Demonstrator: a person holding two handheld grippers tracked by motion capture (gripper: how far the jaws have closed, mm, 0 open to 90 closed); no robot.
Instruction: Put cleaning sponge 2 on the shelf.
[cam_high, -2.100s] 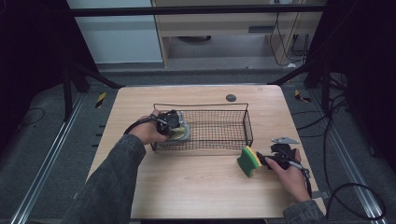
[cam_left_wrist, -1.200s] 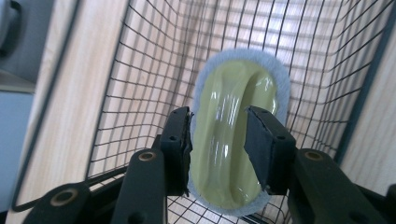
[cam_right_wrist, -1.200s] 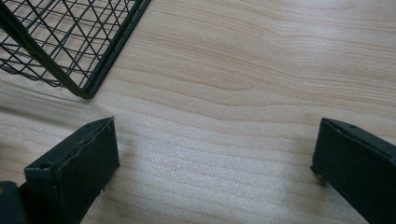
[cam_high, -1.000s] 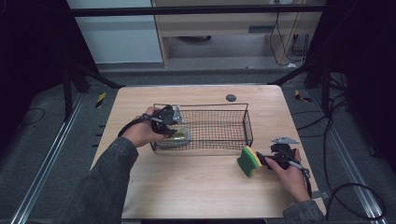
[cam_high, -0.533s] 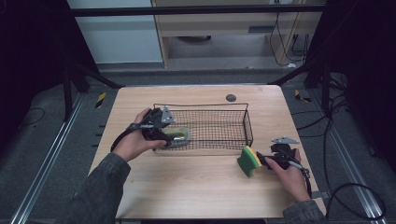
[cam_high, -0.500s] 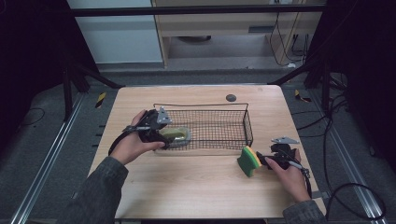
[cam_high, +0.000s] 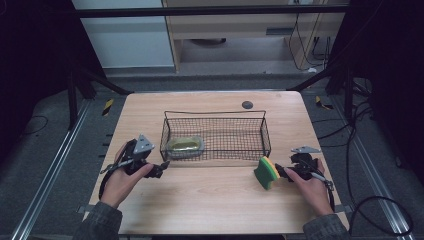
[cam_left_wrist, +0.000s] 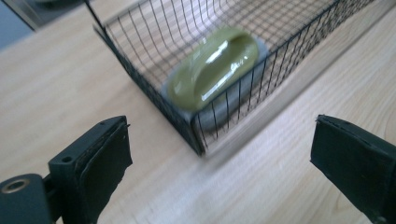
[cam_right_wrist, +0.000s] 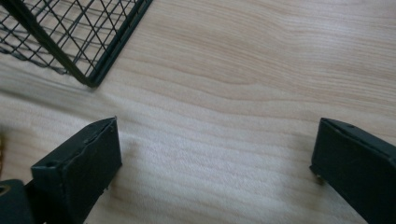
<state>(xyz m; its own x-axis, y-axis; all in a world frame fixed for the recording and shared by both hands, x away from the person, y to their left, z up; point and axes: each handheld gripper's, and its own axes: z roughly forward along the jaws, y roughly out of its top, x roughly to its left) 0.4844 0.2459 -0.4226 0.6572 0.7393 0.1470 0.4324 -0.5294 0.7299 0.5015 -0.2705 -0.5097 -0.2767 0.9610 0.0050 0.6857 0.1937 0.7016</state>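
Note:
A black wire basket (cam_high: 215, 113) stands mid-table. In its left end lies a glossy olive-green oval piece (cam_high: 184, 144) on a grey dish. My left gripper (cam_high: 162, 167) rests low on the table just outside the basket's near-left corner. Its jaws have just been opening and stand wide with nothing between them. The left gripper view has the green piece (cam_left_wrist: 212, 67) behind the basket mesh (cam_left_wrist: 154, 100), beyond my left gripper (cam_left_wrist: 219, 135). My right gripper (cam_high: 281, 171) lies at the right, open over bare wood (cam_right_wrist: 217, 126). A green-and-yellow sponge (cam_high: 266, 172) stands at its tips.
A small dark round disc (cam_high: 247, 105) sits on the wooden table (cam_high: 215, 205) behind the basket. The basket's near-right corner (cam_right_wrist: 88, 79) lies ahead of the right gripper. The floor around the table holds black frame legs and cables.
My left hand drew back from the basket's left end to the table in front of its corner, jaws spread, leaving the green piece in the basket. The right hand and sponge kept still.

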